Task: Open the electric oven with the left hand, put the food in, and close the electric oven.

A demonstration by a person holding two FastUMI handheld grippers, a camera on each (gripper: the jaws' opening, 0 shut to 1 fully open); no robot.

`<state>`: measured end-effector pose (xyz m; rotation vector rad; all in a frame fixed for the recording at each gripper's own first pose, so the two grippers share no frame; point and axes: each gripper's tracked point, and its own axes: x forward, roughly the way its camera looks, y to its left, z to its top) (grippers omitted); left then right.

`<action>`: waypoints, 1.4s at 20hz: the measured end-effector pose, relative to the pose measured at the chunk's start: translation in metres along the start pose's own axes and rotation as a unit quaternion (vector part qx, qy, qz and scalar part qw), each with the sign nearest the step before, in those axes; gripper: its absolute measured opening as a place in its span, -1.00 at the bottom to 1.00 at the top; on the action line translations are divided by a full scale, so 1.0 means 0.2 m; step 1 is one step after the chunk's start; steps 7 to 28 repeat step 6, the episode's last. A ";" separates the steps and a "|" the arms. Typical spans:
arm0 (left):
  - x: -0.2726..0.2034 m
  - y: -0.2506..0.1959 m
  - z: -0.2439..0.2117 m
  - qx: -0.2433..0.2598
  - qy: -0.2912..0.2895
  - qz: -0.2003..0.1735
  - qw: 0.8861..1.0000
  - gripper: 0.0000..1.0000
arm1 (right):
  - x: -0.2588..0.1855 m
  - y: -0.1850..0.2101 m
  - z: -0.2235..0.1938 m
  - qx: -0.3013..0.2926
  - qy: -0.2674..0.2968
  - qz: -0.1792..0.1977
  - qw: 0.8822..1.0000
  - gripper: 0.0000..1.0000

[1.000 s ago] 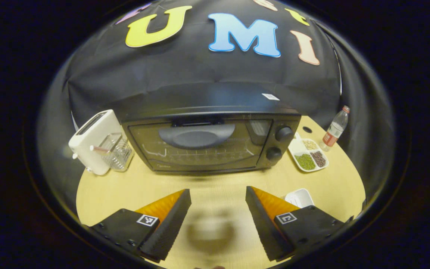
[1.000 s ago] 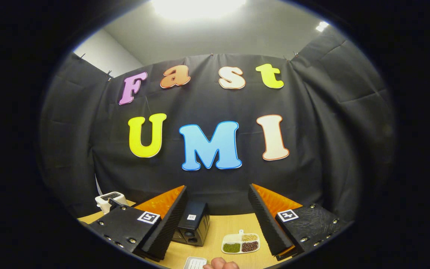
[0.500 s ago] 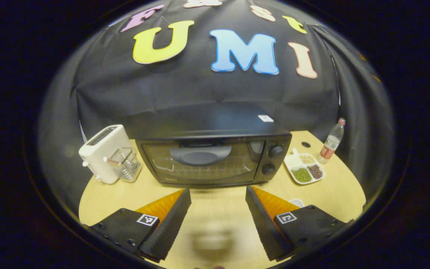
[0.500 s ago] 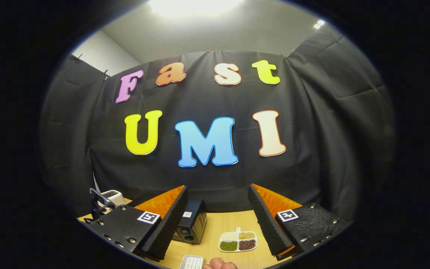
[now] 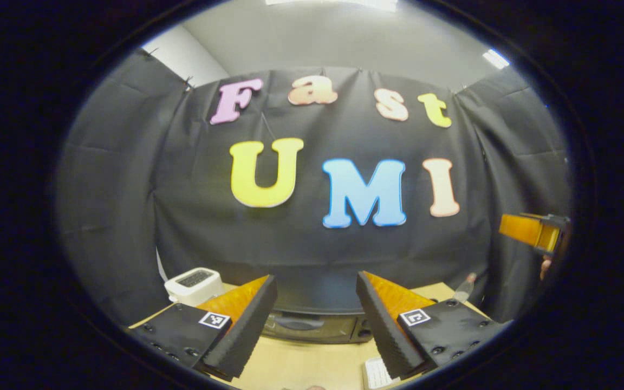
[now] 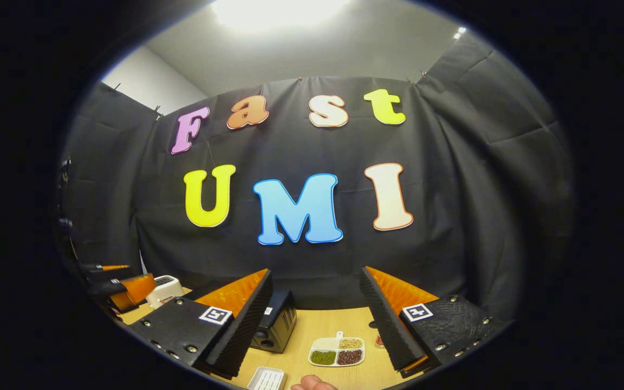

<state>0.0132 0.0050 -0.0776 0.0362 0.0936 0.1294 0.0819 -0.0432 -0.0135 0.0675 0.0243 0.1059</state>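
Observation:
The black electric oven (image 5: 312, 326) stands on the wooden table (image 5: 301, 368), low between my left gripper's fingers, its door shut and the handle facing me. My left gripper (image 5: 315, 281) is open, holds nothing and is raised well back from the oven. In the right gripper view the oven (image 6: 278, 325) shows from its side. My right gripper (image 6: 315, 273) is open too, held high over the table's near side. A small white ribbed dish (image 6: 267, 378) lies near the front edge; what is in it I cannot tell.
A white toaster (image 5: 193, 281) stands left of the oven. A divided plate of beans (image 6: 337, 352) lies right of it, with a bottle (image 5: 466, 284) behind. The other gripper (image 5: 531, 232) hangs at the far right of the left gripper view. A fingertip (image 6: 312, 383) shows at the bottom edge.
My left gripper has drawn back from the oven and tilted upward, so the oven sank to the bottom of its view. The right gripper barely moved.

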 end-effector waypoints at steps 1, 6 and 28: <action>-0.04 -0.02 0.09 0.004 -0.011 -0.004 1.000 0.89 | -0.01 0.00 0.02 0.001 -0.002 0.001 1.000 0.97; -0.12 -0.03 0.28 0.008 -0.036 -0.026 0.999 0.89 | -0.10 0.03 0.14 0.004 -0.017 -0.018 1.000 0.97; -0.12 -0.03 0.28 0.008 -0.036 -0.026 0.999 0.89 | -0.10 0.03 0.14 0.004 -0.017 -0.018 1.000 0.97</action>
